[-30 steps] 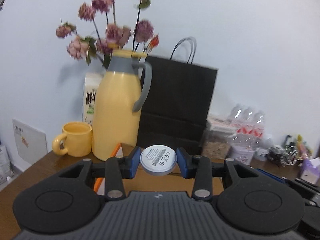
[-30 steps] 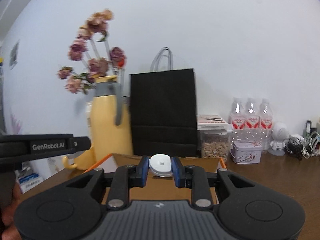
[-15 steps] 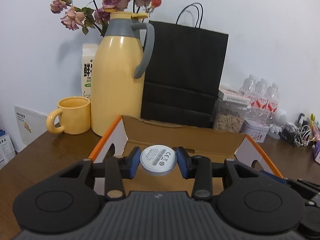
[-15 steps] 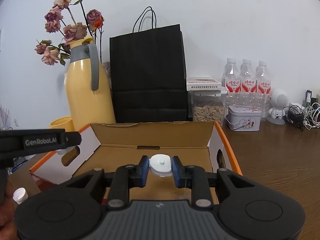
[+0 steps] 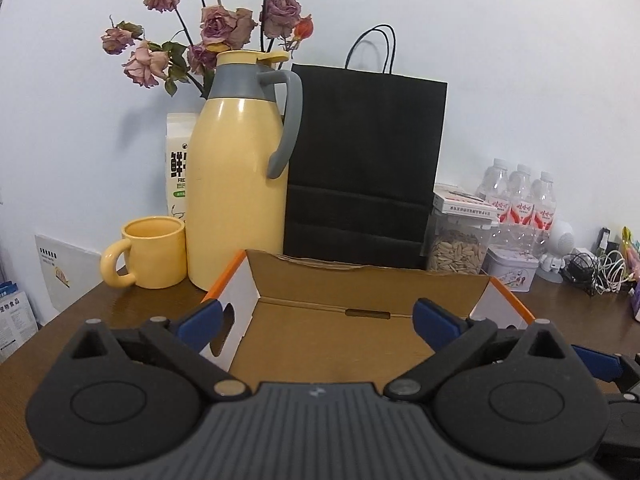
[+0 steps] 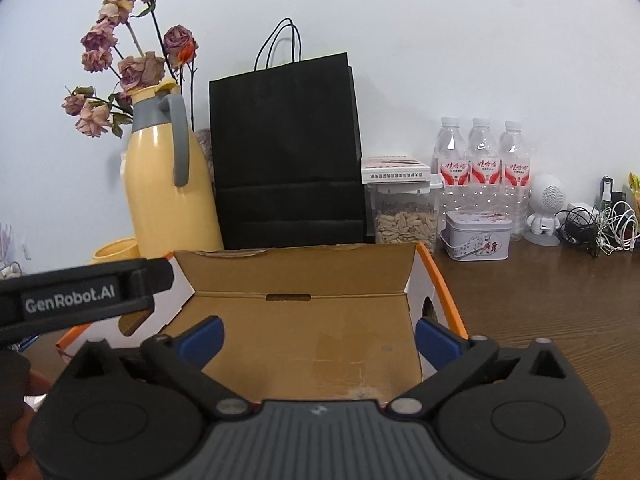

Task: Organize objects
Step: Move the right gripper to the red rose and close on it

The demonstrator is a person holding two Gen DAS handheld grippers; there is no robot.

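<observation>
Grippers, left and right, have just sprung wide, nothing between the blue pads, both over the open box. "GenRobot.AI" reads at nine o'clock in the right view; beyond, at twelve, stand jug and black bag.

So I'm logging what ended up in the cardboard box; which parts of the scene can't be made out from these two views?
- Near floor of the cardboard box: hidden in both views by the tool bodies, so its contents there cannot be told.
- Milk carton, left wrist view: largely covered by the yellow jug.
- Yellow mug, right wrist view: mostly hidden by the left tool.
- Cable pile: too tangled to separate.
</observation>
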